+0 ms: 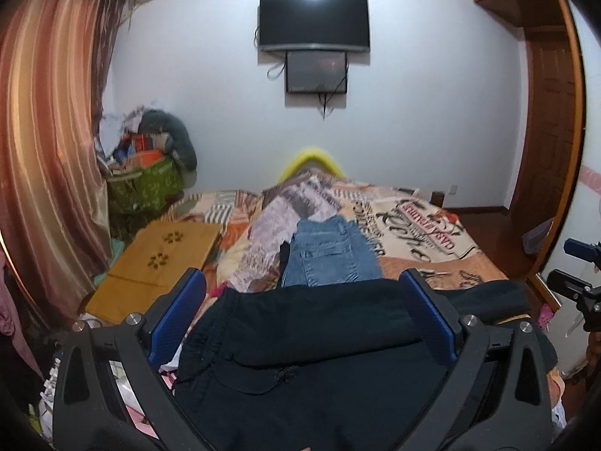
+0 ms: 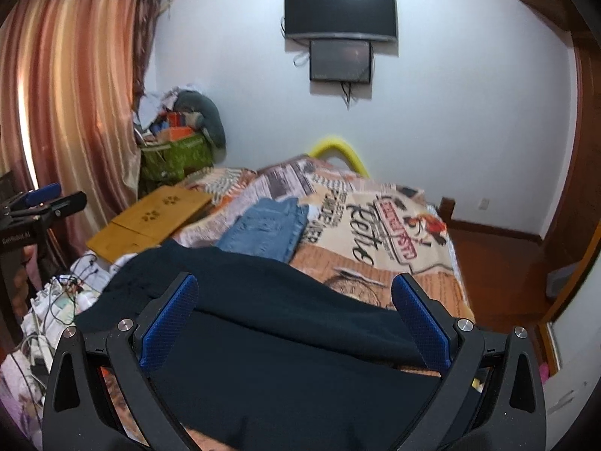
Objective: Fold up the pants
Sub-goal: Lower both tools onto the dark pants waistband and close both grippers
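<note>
The dark pants (image 1: 311, 338) lie spread across the near end of the bed (image 2: 413, 263), filling the 6 o'clock half of both views. They look folded lengthwise already, 1 layer over another, though the dark cloth hides the seams, so that is a guess; the crosswise folds are left. The left gripper (image 1: 311, 323) and right gripper (image 2: 296, 323) both hover over the fabric with jaws spread wide, gripping nothing. At 12 o'clock beyond the pants rest folded blue jeans (image 1: 330, 251).
</note>
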Demonstrator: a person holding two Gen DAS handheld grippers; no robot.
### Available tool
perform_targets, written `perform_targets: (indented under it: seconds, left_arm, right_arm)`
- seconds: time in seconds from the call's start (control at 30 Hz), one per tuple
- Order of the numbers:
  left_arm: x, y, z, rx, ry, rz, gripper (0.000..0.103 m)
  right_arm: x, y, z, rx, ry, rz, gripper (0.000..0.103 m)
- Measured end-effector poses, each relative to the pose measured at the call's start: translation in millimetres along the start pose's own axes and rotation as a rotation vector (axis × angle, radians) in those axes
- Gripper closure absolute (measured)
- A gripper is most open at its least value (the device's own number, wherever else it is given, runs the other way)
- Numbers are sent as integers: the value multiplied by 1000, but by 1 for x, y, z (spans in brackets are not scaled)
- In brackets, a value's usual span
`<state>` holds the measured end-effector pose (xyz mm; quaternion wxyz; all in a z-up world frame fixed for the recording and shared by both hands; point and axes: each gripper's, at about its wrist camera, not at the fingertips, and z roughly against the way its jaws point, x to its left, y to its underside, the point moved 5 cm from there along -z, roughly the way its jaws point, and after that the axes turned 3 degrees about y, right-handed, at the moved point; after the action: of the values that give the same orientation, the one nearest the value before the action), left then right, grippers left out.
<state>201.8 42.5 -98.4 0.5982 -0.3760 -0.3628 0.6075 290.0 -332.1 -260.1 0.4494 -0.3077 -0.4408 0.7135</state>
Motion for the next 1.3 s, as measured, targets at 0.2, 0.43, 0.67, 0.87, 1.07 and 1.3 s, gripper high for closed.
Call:
perform_targets:
  seconds: [0.2,0.43,0.67,0.87,1.07,1.3]
  left_arm:
    - [25,9,-56,62,-7,38,4]
    - [52,13,-118,122,-15,31,15]
    - [91,21,-182,216,-10,46,16]
    - [121,58,-246,362,-23,82,16]
    - [144,97,-290,474,-36,136,20]
    - [161,112,-323,539,-55,150,39]
  right_arm:
    - [-26,6,-48,93,2,-53,11]
    - [-51,11,-92,169,36,-51,29]
    - [-77,0,-132,204,54,-39,41]
    - [-82,12,-169,292,-9,-45,41]
    - [-68,32,-201,384,-102,-27,41]
    - [-44,40,-232,450,-198,10,41]
